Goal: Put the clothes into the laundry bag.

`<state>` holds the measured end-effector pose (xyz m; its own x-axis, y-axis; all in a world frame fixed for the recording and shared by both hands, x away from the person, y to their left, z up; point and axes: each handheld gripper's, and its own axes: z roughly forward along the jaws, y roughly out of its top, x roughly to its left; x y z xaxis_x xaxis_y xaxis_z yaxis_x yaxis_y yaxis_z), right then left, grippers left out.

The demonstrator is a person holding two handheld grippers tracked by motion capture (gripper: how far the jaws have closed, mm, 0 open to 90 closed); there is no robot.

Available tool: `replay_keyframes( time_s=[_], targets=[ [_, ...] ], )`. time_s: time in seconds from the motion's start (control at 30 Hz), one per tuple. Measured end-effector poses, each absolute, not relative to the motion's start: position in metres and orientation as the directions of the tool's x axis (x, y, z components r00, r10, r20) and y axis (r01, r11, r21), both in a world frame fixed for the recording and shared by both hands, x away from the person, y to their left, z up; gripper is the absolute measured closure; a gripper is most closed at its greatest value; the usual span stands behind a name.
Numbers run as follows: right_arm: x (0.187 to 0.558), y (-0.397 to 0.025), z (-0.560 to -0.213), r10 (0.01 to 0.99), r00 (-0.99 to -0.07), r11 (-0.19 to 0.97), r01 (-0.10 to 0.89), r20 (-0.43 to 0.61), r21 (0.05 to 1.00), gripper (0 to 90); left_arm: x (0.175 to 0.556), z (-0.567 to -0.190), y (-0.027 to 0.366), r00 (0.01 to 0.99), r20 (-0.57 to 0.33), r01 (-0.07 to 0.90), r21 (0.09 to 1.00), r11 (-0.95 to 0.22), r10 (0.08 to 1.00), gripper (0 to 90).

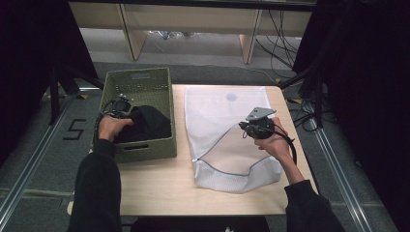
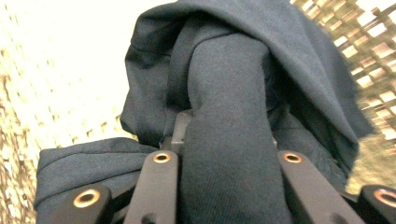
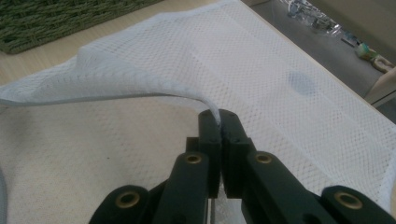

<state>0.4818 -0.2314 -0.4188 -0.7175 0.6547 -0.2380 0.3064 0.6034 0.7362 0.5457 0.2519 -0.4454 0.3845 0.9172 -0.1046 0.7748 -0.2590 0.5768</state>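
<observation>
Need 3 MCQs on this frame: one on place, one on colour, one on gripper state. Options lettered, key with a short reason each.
1. Where does the dark garment lie?
A. in the green basket
B. on the mesh bag
C. on the floor

2. What colour is the mesh bag?
A. black
B. white
C. green

3. What is the right gripper doing?
A. hanging open above the table
B. shut on the basket rim
C. shut on the mesh bag's edge

Key:
1 A: the high view shows the garment inside the basket walls, with the left gripper on it.
2 B: the netting is white in the high view and the right gripper view.
3 C: the right gripper view shows its jaws closed on the bag's lifted hem.
</observation>
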Motion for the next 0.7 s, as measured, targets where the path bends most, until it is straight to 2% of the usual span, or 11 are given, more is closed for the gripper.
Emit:
replay_keyframes(
  time_s=[0.2, 0.5, 0.7],
  targets=[
    [0.483, -0.232, -0.417, 0.643, -0.722, 0.610, 0.282, -0.255, 0.741, 89.7, 0.537, -0.423, 0.254, 0.389, -0.165, 0.739, 0.643, -0.200, 0.906, 70.6],
    [0.482, -0.233, -0.415, 0.657, -0.711, 0.597, 0.288, -0.250, 0.749, 89.7, 0.521, -0.374, 0.257, 0.448, -0.149, 0.657, 0.724, -0.211, 0.882, 71.0],
    [0.483, -0.236, -0.412, 0.653, -0.712, 0.597, 0.273, -0.259, 0.754, 89.7, 0.501, -0.343, 0.253, 0.486, -0.173, 0.611, 0.768, -0.192, 0.856, 70.9]
  ],
)
